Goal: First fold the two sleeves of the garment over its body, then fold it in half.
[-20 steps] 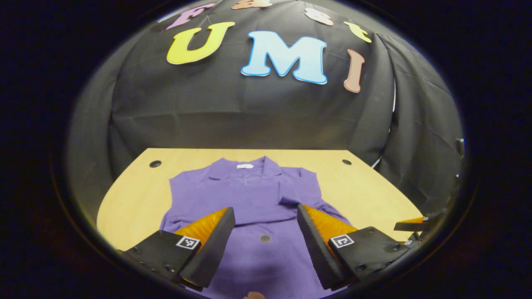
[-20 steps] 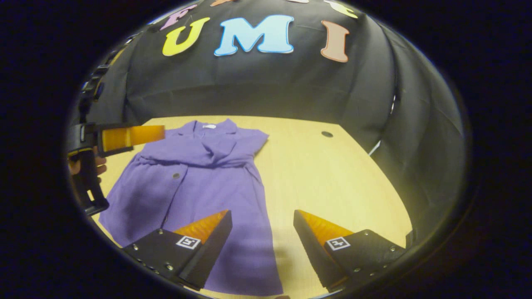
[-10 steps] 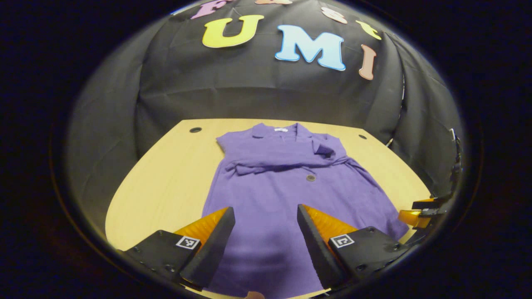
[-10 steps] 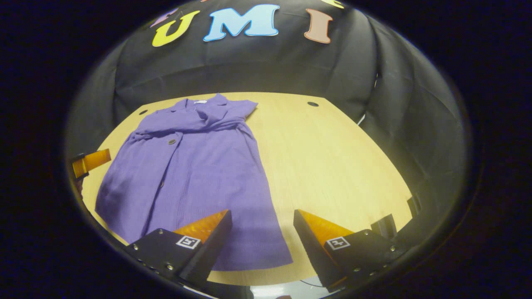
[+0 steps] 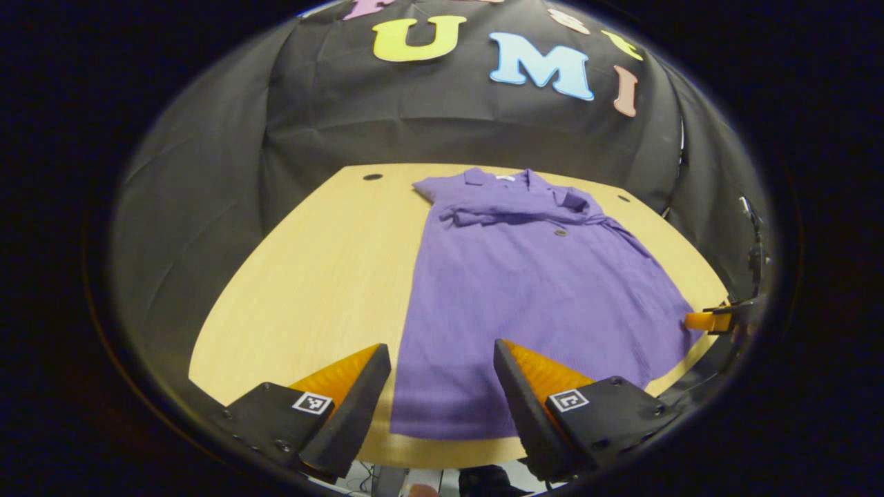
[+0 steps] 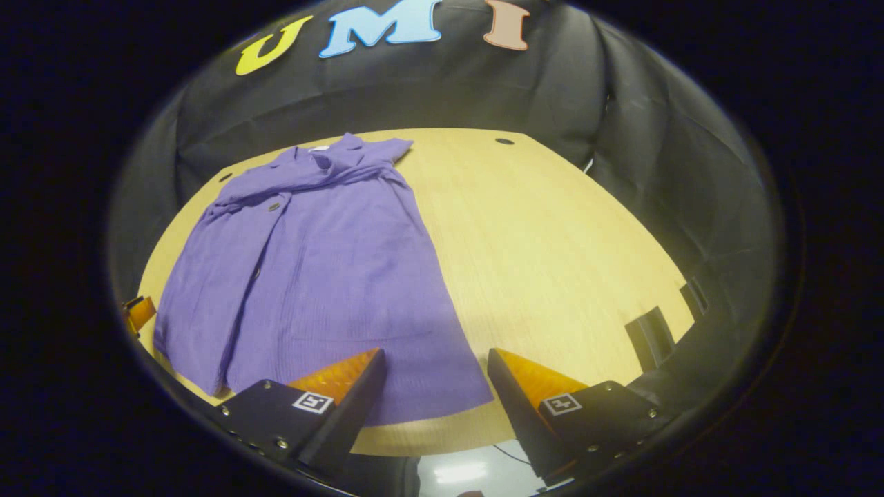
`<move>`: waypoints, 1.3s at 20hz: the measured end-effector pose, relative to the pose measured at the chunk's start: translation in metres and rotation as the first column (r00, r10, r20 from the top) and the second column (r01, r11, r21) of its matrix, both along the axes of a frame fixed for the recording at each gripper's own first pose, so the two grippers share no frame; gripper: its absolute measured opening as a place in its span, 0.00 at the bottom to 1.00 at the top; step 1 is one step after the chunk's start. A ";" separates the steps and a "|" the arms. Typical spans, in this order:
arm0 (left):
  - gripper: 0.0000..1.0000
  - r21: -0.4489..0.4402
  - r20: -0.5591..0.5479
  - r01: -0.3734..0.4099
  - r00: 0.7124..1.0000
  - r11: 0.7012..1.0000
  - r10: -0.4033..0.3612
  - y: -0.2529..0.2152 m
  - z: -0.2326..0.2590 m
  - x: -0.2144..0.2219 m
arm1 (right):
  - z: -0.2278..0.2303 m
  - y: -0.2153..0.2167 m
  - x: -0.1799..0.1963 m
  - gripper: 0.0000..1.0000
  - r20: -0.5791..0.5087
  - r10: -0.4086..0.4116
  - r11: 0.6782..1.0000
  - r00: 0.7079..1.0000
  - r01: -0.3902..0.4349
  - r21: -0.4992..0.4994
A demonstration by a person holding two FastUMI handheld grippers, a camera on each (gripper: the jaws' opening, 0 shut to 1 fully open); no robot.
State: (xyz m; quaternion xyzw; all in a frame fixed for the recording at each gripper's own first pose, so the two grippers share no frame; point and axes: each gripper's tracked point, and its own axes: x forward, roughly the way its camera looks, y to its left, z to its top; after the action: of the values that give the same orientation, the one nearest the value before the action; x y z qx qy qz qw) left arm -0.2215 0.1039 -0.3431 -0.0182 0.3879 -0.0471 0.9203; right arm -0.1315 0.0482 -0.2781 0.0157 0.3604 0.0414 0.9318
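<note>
A purple buttoned garment (image 5: pixel 532 290) lies flat on the wooden table (image 5: pixel 311 276), collar at the far end, both sleeves folded across its chest. In the right gripper view the same garment (image 6: pixel 324 262) stretches from the far left to the near edge. My left gripper (image 5: pixel 442 359) hangs open above the hem's near left corner. My right gripper (image 6: pixel 435 366) is open above the hem's near right corner. Neither holds cloth. The right gripper's fingertip (image 5: pixel 701 320) peeks in at the left gripper view's right rim; the left gripper's fingertip (image 6: pixel 138 312) shows at the right gripper view's left rim.
Bare table (image 6: pixel 552 255) extends to the right of the garment, and more lies to its left in the left gripper view. Small round holes (image 5: pixel 372 177) (image 6: pixel 504 141) mark the far corners. Black cloth walls close the booth. The near table edge runs just under both grippers.
Both grippers have drawn back from the chest area toward the near table edge and apart, each now over a hem corner. They stay open. The garment has not moved.
</note>
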 end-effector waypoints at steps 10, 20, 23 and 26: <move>0.96 0.069 -0.041 0.044 0.998 0.997 -0.041 -0.011 -0.031 -0.027 | -0.010 0.010 -0.008 0.98 0.001 0.010 0.999 1.000 -0.010 0.032; 0.65 0.057 -0.026 0.087 0.996 0.995 -0.085 -0.031 -0.031 -0.031 | -0.007 0.024 -0.008 0.93 0.010 0.050 0.997 0.999 -0.051 0.055; 0.35 0.043 -0.025 0.098 0.995 0.994 -0.097 -0.041 -0.031 -0.030 | -0.011 0.028 -0.010 0.59 0.003 0.086 0.994 0.996 -0.086 0.068; 0.08 0.006 -0.055 0.076 0.996 0.997 -0.076 -0.043 -0.032 -0.024 | -0.005 0.032 -0.009 0.13 -0.016 0.027 0.991 1.000 -0.024 0.132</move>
State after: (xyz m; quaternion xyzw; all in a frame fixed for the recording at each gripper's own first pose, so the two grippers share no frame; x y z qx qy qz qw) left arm -0.2455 0.0605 -0.3750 -0.0009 0.4137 -0.0801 0.9069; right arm -0.1402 0.0802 -0.2826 0.0730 0.3652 0.0770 0.9249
